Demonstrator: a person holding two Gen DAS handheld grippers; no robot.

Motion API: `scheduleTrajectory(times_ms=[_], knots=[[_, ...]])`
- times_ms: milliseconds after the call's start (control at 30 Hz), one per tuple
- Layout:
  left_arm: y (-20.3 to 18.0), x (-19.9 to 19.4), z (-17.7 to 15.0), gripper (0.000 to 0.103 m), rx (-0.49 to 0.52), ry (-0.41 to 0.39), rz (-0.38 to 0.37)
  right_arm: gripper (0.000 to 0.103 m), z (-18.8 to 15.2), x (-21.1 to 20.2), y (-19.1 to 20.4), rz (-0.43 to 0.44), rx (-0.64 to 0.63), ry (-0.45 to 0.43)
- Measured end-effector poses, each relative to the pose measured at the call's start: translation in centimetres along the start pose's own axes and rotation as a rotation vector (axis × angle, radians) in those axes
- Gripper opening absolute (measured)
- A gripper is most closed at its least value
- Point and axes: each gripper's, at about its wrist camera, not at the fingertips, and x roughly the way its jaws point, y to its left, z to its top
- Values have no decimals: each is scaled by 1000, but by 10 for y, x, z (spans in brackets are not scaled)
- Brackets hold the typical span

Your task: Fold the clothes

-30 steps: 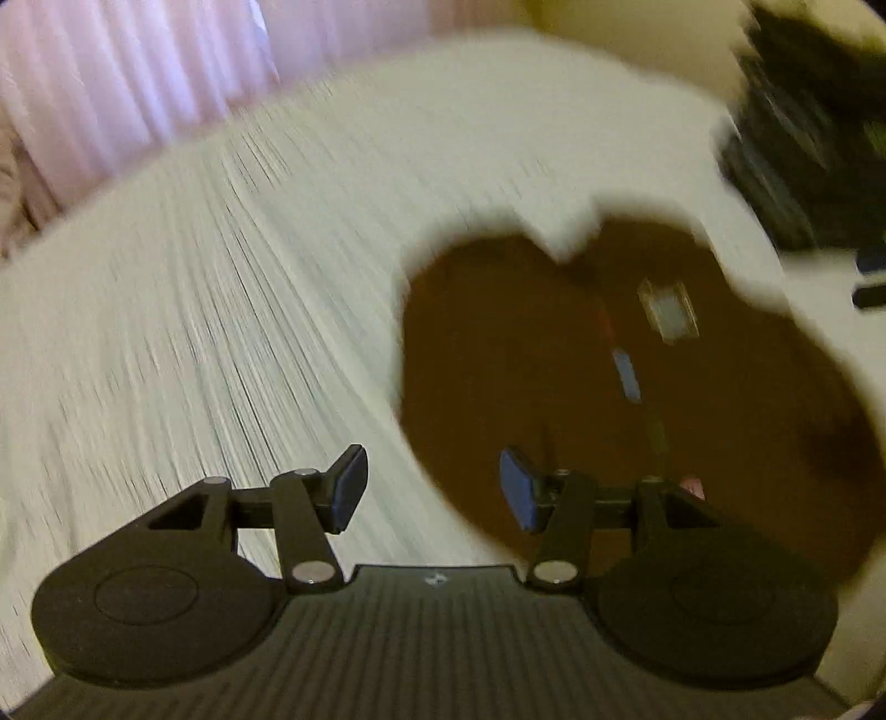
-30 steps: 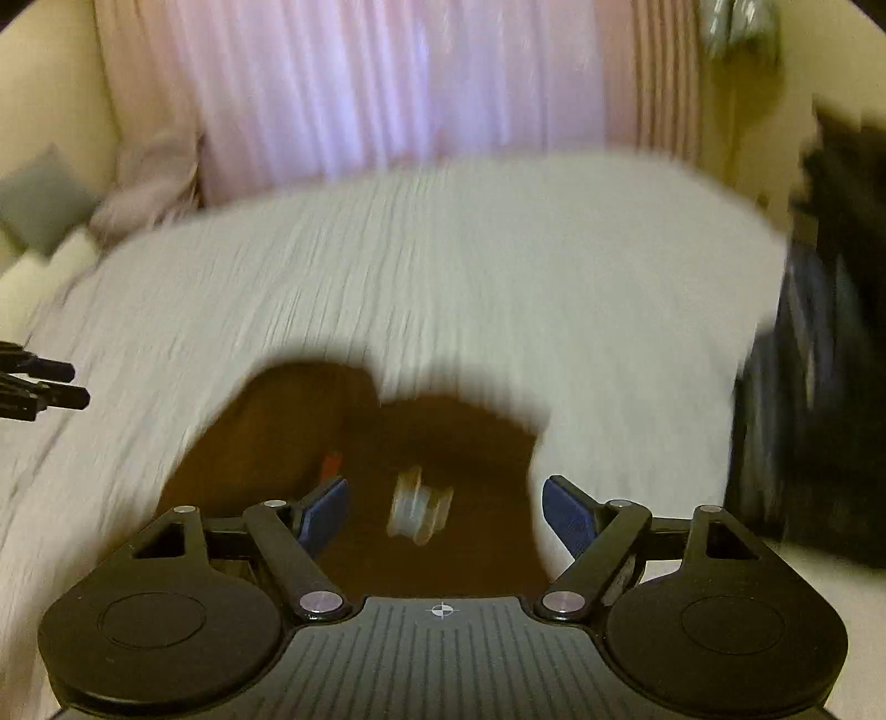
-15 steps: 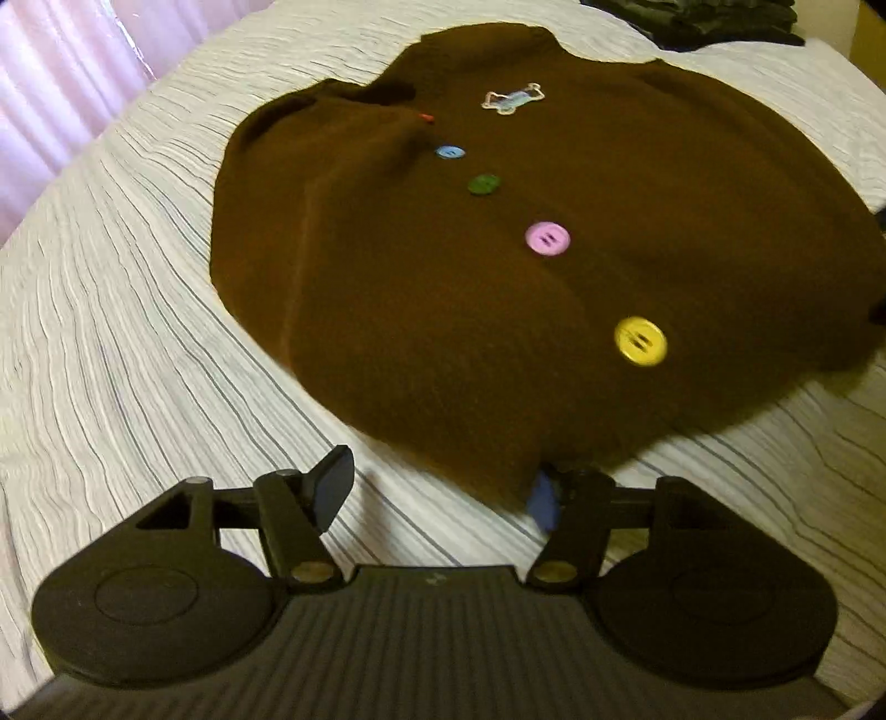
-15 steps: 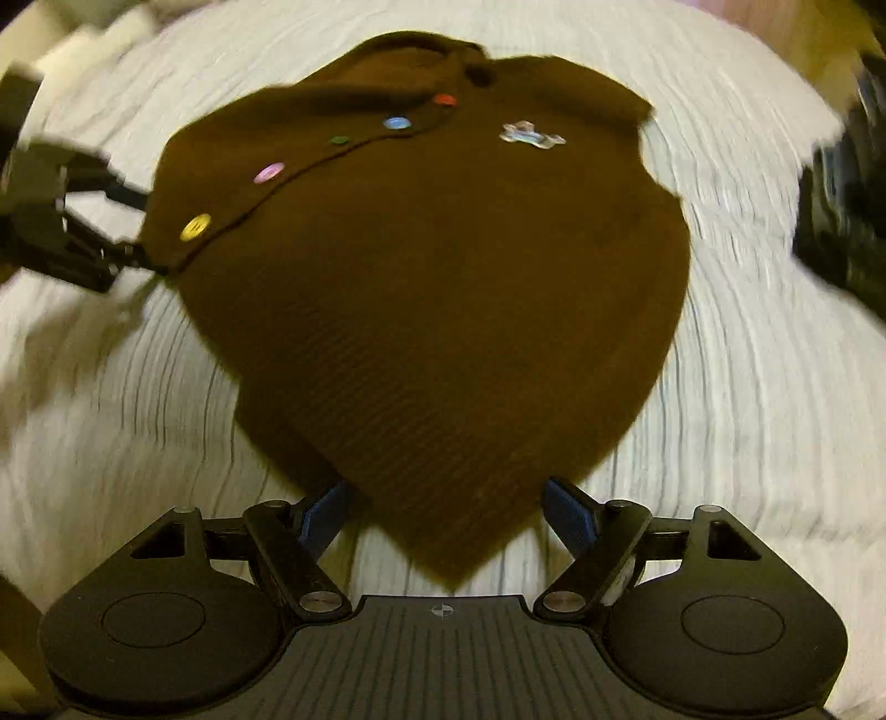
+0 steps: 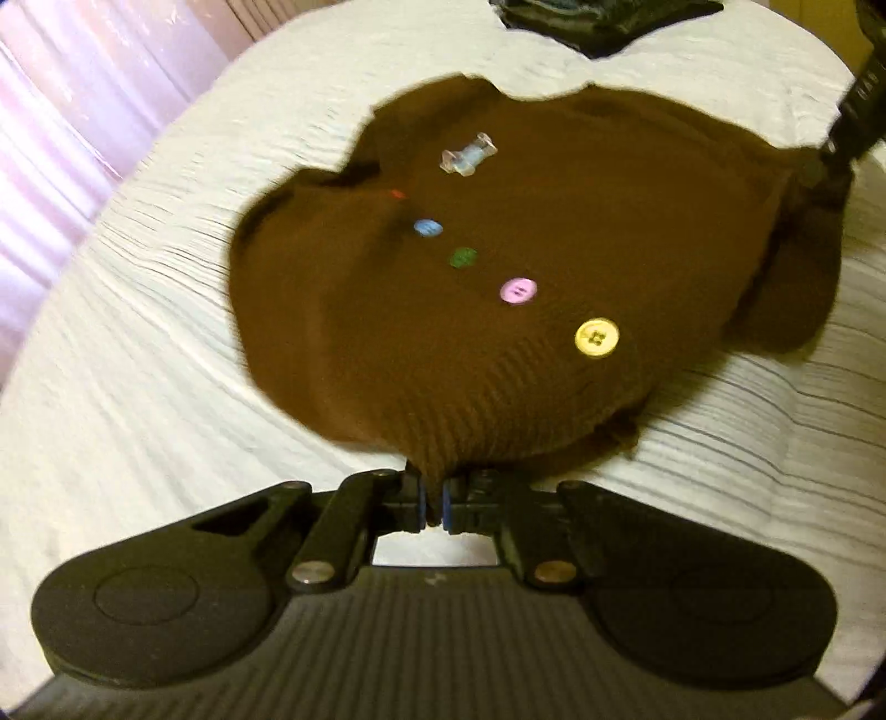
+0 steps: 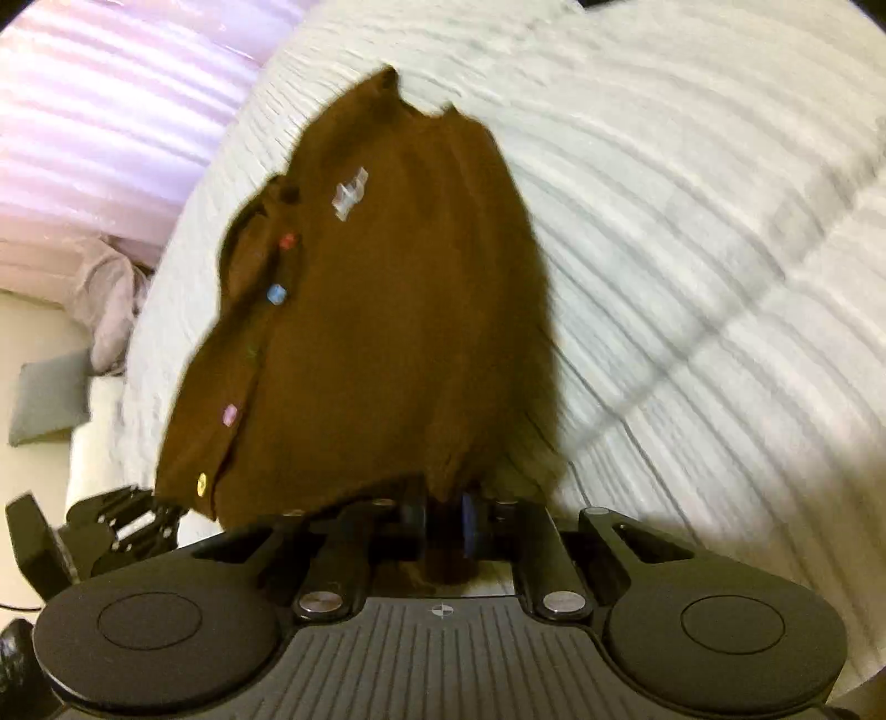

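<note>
1. A brown knit cardigan lies spread on the white ribbed bedspread, buttoned front up, with its collar toward the far edge of the bed and its hem toward the near edge.
2. No fold shows in it yet: the whole front is open to view, with a row of coloured buttons running down from the collar (red, blue, green, pink, then a yellow button nearest the hem) and a pale bone-shaped patch beside them.
3. The left gripper is clamped on the hem: its blue pads are drawn together with a tuck of brown knit pinched between them, just below the yellow button.
4. The right gripper is closing on the hem further along, with a bunch of cloth already squeezed between its pads. In the left wrist view it shows only as a dark shape at the cardigan's right side.
5. So the stage reached appears to be the double grip on the bottom edge; the folding itself is still to do, judging by the flat garment.
6. A dark pile of clothes sits at the far edge of the bed (whether folded, too blurred to tell).
</note>
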Motion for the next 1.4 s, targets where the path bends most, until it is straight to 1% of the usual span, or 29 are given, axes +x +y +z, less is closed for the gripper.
scheduleTrajectory(times_ms=[67,167,267,300,367,433,467,533,600,667,700,767,800,833,867,900,1033,1100,1167,1233,1300,1333,1400], knots=[[7,-29,6,3,38,-1,15,9,15,-19,13,-13,-48,-19],[3,-64,16,3,102,-2,16,9,38,-59,37,-53,-153,-76],[-19,-81,20,3,158,40,-39,9,49,-87,66,-129,-304,-111],[-29,-86,19,3,182,57,-57,9,49,-91,71,-148,-330,-110],[-53,-100,14,3,206,79,-114,9,44,-97,77,-177,-347,-100],[-76,-111,6,3,206,93,-173,9,30,-102,76,-213,-347,-86],[-87,-116,2,3,204,101,-202,9,20,-107,71,-233,-338,-79],[-103,-113,-4,3,161,115,-245,9,3,-115,58,-277,-311,-62],[-113,-101,-7,3,99,124,-279,9,-5,-112,46,-310,-266,-45],[-112,-89,-9,3,39,130,-296,9,-9,-105,38,-326,-247,-23],[-112,-83,-9,3,9,132,-305,10,-10,-101,37,-345,-266,-10],[-103,-76,-7,7,-36,131,-332,11,-11,-92,36,-395,-292,22],[-101,-81,-10,8,-42,130,-339,27,-12,-87,35,-423,-302,38],[-98,-86,-14,11,-49,128,-345,50,-12,-84,36,-438,-313,47],[-96,-90,-17,17,-56,127,-351,60,-13,-85,39,-430,-327,40],[-92,-90,-22,17,-66,131,-345,65,-14,-85,43,-422,-341,34],[-69,-83,-32,18,-137,145,-306,65,-17,-86,57,-382,-395,9],[-56,-78,-36,19,-176,150,-283,65,-7,-77,66,-340,-417,7],[-34,-65,-28,23,-203,128,-242,65,9,-61,78,-301,-444,9],[-10,-44,-16,23,-247,111,-213,65,31,-39,90,-251,-482,3],[15,-22,-4,28,-288,89,-176,65,53,-17,103,-200,-520,-3],[29,-10,3,31,-311,78,-157,65,64,-4,110,-178,-541,-4],[54,16,14,32,-359,63,-145,65,88,31,120,-144,-589,0]])
